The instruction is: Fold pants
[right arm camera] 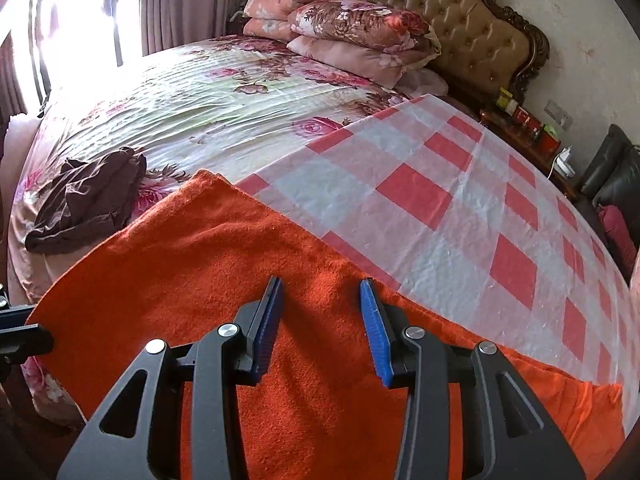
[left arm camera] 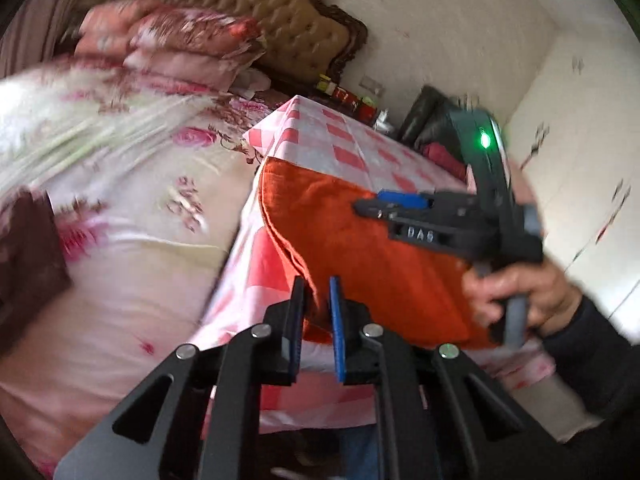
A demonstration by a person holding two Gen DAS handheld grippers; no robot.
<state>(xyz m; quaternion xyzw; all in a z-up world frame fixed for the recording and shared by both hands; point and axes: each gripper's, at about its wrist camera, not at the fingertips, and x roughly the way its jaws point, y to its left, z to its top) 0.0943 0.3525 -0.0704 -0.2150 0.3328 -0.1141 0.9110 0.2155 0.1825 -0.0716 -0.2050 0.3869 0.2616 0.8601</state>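
Orange pants [left arm camera: 360, 256] lie folded on the near end of a table under a pink-checked cloth [left arm camera: 360, 152]. My left gripper [left arm camera: 316, 284] is at their near-left edge, its jaws nearly together with a fold of the orange cloth pinched between the pads. My right gripper [right arm camera: 322, 286] stands open just over the pants [right arm camera: 200, 248], nothing between its blue pads. In the left wrist view the right gripper [left arm camera: 372, 206] shows over the pants' far side, held by a hand [left arm camera: 524, 292]. A black part [right arm camera: 20, 336] at the left edge of the right wrist view is probably the left gripper.
A bed with a floral sheet [right arm camera: 200, 100] runs along the table's left side. It carries a crumpled brown garment [right arm camera: 88, 200] and stacked pillows [right arm camera: 352, 36] before a tufted headboard [right arm camera: 480, 32]. A cluttered nightstand [right arm camera: 528, 124] and a black chair [right arm camera: 616, 172] stand behind the table.
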